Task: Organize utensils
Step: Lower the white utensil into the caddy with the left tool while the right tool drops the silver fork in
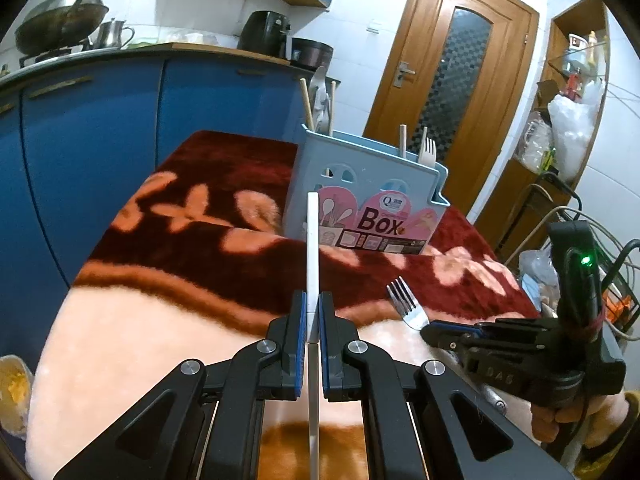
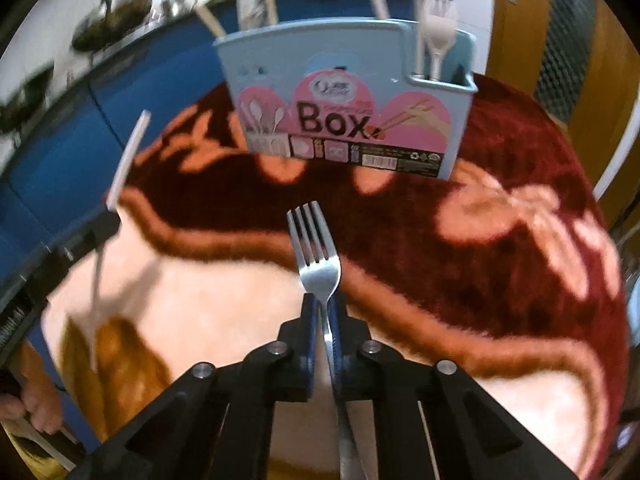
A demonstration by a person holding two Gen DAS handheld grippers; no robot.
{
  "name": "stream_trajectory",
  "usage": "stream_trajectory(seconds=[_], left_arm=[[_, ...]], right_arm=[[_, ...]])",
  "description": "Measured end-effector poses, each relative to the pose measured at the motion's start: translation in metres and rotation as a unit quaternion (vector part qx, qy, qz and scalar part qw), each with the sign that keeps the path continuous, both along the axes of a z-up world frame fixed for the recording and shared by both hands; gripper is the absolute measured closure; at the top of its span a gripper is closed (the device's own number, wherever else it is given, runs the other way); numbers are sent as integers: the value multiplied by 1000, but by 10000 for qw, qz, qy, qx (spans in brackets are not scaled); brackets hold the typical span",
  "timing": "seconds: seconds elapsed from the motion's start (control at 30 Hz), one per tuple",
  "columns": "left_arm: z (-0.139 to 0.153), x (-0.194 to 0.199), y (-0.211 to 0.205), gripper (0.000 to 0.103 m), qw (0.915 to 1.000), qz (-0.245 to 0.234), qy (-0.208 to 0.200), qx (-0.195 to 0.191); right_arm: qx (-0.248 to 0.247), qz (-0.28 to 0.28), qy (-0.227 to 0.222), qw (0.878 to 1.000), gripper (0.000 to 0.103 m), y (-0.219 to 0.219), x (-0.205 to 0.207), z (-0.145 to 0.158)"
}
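My left gripper (image 1: 312, 300) is shut on a white flat utensil handle (image 1: 312, 240) that points forward toward the light blue utensil box (image 1: 364, 184), above the table. My right gripper (image 2: 324, 304) is shut on a metal fork (image 2: 314, 244), tines forward, above the blanket in front of the box (image 2: 344, 92). The box holds wooden chopsticks (image 1: 307, 100), a white plastic fork (image 1: 427, 150) and other utensils. The right gripper (image 1: 432, 330) and fork (image 1: 404, 300) show at right in the left wrist view. The left gripper (image 2: 108, 216) and white handle (image 2: 130, 156) show at left in the right wrist view.
A red and pink floral blanket (image 1: 200, 216) covers the table. Blue cabinets (image 1: 100, 128) with a wok (image 1: 60, 20) and pots stand behind on the left. A wooden door (image 1: 452, 80) and cluttered shelves (image 1: 568, 92) are to the right.
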State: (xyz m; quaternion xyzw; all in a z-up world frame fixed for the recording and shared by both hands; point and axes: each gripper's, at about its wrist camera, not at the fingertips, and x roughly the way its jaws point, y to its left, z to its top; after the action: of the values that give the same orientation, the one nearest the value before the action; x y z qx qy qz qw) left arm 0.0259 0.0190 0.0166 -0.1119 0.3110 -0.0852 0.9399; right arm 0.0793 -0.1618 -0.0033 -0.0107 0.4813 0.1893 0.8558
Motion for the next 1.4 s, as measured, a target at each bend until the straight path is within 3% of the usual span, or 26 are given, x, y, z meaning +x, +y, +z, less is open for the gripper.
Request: stream_trajectory(seconds=[0.13, 0.4, 0.8, 0.9, 1.03, 1.33, 1.4], left_arm=[[3, 0, 0, 97, 10000, -13, -71, -14], [10, 6, -3, 97, 9995, -130, -194, -212], [55, 49, -12, 97, 9959, -289, -755, -412], [70, 66, -15, 97, 9932, -276, -1060, -398], [84, 89, -19, 97, 9895, -80, -1426, -227], [109, 139, -26, 97, 9774, 214, -2088, -229], [108, 147, -31, 97, 9745, 357, -2215, -66]], right_arm=[[799, -219, -138, 9965, 99, -21, -7, 4], [1808, -291, -735, 9803, 99, -42, -23, 24], [2570, -397, -1610, 9521, 99, -56, -7, 65], [2687, -440, -1765, 9459, 99, -60, 2, 72], [2848, -509, -1865, 9389, 99, -66, 15, 79], [2947, -610, -2063, 9311, 99, -78, 33, 83], [2977, -643, -2084, 9294, 99, -81, 36, 82]])
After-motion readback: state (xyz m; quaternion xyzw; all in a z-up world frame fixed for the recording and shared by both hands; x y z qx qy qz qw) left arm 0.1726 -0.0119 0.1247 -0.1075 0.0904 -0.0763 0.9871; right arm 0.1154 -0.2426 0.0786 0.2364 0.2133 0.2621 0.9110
